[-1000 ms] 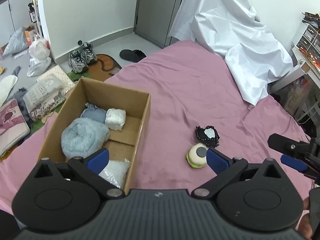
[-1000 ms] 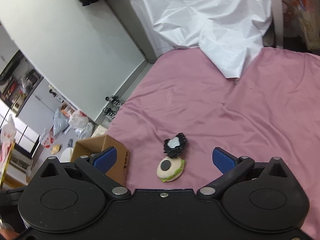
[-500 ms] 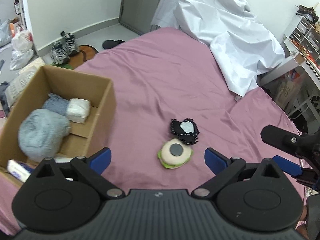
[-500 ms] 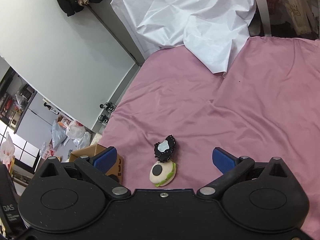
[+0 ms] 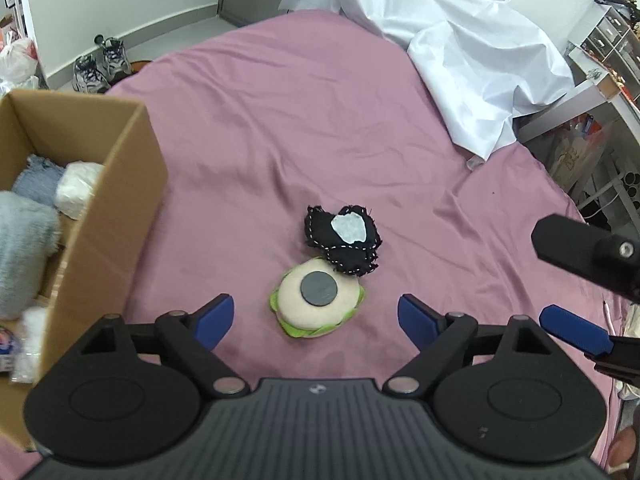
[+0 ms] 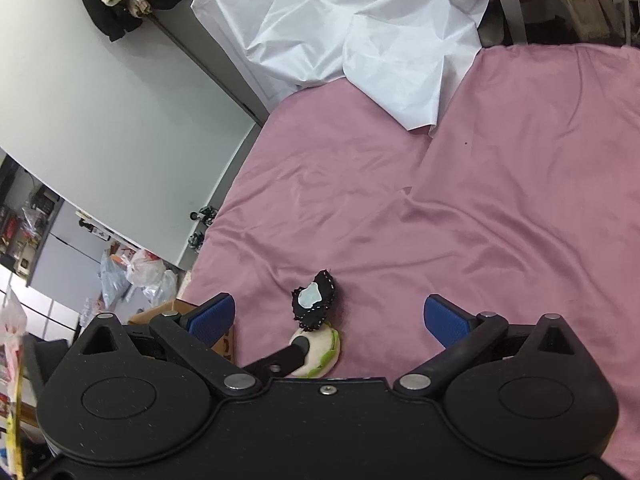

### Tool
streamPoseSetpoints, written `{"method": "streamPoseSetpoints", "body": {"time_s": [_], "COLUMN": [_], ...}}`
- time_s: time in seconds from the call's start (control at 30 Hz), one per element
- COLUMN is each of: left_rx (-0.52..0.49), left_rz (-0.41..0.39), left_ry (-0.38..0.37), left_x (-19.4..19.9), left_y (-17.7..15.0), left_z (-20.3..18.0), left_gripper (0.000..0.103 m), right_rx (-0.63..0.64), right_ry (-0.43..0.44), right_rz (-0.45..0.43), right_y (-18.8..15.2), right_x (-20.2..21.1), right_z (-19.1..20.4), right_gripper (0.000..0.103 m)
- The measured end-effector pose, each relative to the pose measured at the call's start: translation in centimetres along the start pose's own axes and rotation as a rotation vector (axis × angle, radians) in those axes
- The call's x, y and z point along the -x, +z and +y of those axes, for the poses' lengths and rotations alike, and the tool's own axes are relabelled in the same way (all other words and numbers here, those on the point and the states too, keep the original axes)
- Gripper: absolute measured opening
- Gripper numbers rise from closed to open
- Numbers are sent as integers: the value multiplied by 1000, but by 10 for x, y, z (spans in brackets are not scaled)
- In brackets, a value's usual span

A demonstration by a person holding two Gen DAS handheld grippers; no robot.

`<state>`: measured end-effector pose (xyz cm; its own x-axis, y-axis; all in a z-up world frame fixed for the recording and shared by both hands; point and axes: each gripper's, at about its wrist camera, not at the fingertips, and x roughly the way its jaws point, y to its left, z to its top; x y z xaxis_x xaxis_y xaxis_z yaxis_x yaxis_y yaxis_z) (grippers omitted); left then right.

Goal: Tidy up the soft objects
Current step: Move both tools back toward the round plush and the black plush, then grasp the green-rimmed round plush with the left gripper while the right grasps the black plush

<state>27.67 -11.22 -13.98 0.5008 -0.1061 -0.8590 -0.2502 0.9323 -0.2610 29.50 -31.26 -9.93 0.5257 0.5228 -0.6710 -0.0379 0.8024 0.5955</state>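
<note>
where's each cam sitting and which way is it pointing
Left wrist: on the left gripper, looking down over the pink bed at the burger plush, cardboard box at left; right gripper's fingers show.
Right wrist: on the right gripper, facing bed and white sheet.
Shared: burger plush, black patch, box.

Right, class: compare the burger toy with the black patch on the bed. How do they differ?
The burger toy is round, cream with a green rim and a grey disc on top; the black patch is ragged, dark, white-stitched, with a pale piece. The burger looks plump, the patch flatter and crumpled. Both lie touching on the pink sheet, outside the box.
</note>
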Motion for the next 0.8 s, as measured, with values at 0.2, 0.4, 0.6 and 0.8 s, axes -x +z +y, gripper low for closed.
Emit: {"method": "streamPoseSetpoints", "body": {"time_s": [0.2,0.4,0.6,0.8], "left_rx": [22,39,55,83], "left_rz": [20,45,43,57], "left_ry": [2,-6,-20,-53], "left_x": [-22,-42,-44,-43], "left_y": [0,0,2,5], "left_z": [0,3,8,15], "left_gripper": [88,77,54,50], "right_rx": [-55,-106,-162,-210], "right_ry": [23,54,95,106], "right_rz": [37,57,87,122], "right_y": [0,0,-1,-4], "right_x": [-20,-39,-62,-85], "right_z": [-11,-19,-23,-19], "right_gripper": [94,87,78,68]}}
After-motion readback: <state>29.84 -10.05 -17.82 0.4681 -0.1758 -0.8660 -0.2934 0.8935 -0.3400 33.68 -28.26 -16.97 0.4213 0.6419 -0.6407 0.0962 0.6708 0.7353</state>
